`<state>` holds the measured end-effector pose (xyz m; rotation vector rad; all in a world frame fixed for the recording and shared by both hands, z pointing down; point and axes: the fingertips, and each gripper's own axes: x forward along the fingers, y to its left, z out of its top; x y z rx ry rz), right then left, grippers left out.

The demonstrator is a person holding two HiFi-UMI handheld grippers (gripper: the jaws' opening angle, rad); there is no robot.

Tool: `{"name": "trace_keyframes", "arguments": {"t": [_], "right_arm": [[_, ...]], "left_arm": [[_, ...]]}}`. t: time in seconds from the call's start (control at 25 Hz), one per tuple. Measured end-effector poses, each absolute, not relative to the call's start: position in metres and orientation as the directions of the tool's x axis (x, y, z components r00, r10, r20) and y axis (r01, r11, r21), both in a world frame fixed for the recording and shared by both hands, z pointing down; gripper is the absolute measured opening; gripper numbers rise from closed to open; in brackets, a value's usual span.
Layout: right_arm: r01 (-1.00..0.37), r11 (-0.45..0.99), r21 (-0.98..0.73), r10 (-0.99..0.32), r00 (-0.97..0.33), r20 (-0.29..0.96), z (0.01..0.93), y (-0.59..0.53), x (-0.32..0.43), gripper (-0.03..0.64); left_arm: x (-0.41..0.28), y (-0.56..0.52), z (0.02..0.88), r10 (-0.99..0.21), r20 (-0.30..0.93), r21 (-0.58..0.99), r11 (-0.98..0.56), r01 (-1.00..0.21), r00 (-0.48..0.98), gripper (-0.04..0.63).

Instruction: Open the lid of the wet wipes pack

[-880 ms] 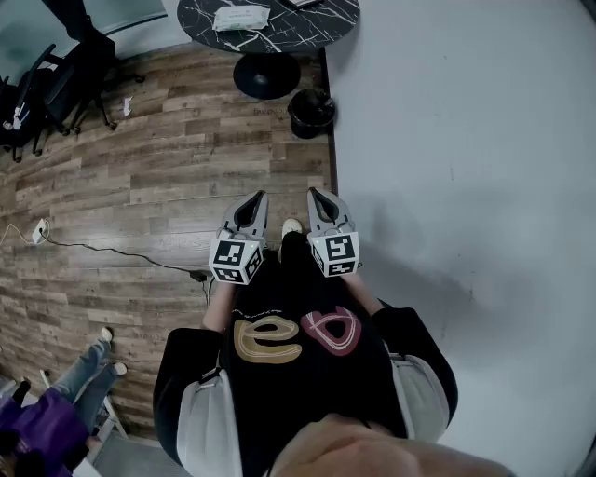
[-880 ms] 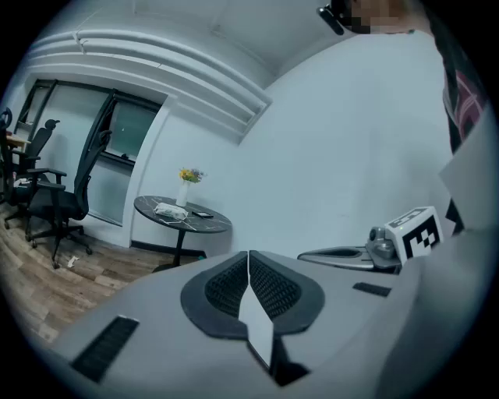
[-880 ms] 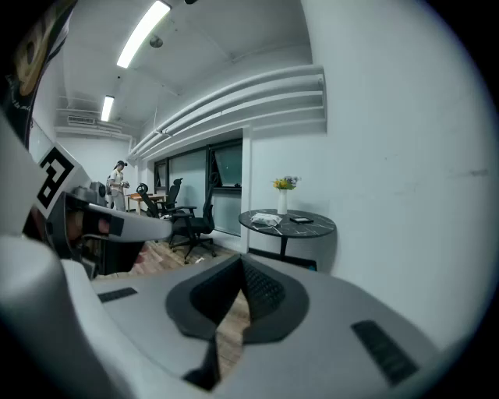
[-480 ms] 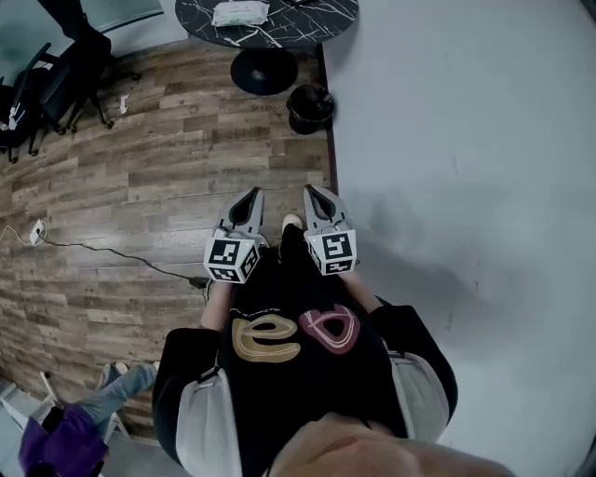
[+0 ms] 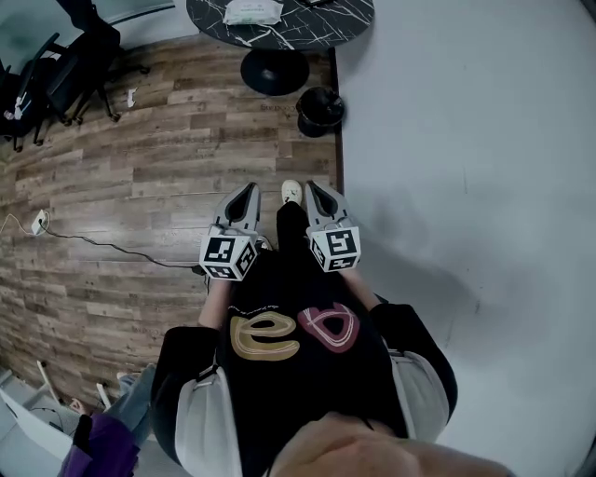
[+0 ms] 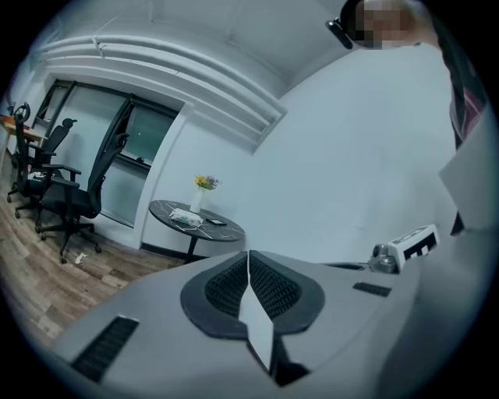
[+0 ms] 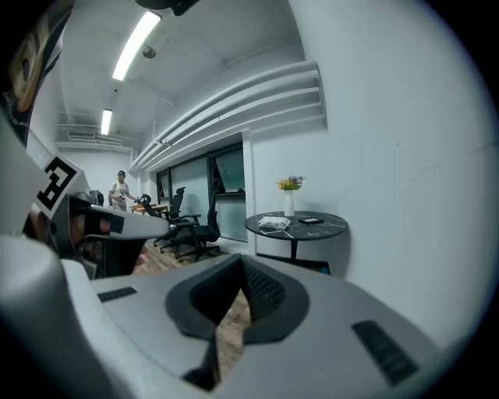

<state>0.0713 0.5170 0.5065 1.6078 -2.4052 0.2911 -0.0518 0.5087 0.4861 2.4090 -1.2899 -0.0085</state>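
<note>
Two grey grippers with marker cubes show in the head view: your left gripper [image 5: 248, 192] and your right gripper [image 5: 314, 189], side by side over the brown wooden floor [image 5: 140, 186]. The white wet wipes pack [image 5: 251, 11] lies well apart from them on the round black marble table [image 5: 312, 26].

In the left gripper view, the jaws are pressed together with nothing between them. The pack is on the table, near a white vase of yellow flowers [image 6: 203, 191].

In the right gripper view, the jaws are closed too, and empty.
</note>
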Motion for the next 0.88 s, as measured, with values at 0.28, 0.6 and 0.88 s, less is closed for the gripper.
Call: {"name": "trace_keyframes", "arguments": {"t": [0.28, 0.6, 0.88], "right_arm": [[-0.902, 0.429, -0.041, -0.852, -0.419, 0.315, 0.515, 0.448, 0.081, 0.011], [-0.866, 0.499, -0.019, -0.817, -0.478, 0.322, 0.512, 0.354, 0.096, 0.011], [-0.848, 0.53, -0.018, -0.796, -0.505, 0.334, 0.511, 0.301, 0.12, 0.011]], "left_arm": [[-0.033, 0.451, 0.493, -0.8, 0.215, 0.329, -0.481, -0.813, 0.56, 0.021], [-0.008, 0.363, 0.491, -0.818, 0.231, 0.31, -0.451, -0.837, 0.527, 0.021], [0.027, 0.305, 0.49, -0.816, 0.232, 0.308, -0.455, -0.835, 0.53, 0.021]]}}
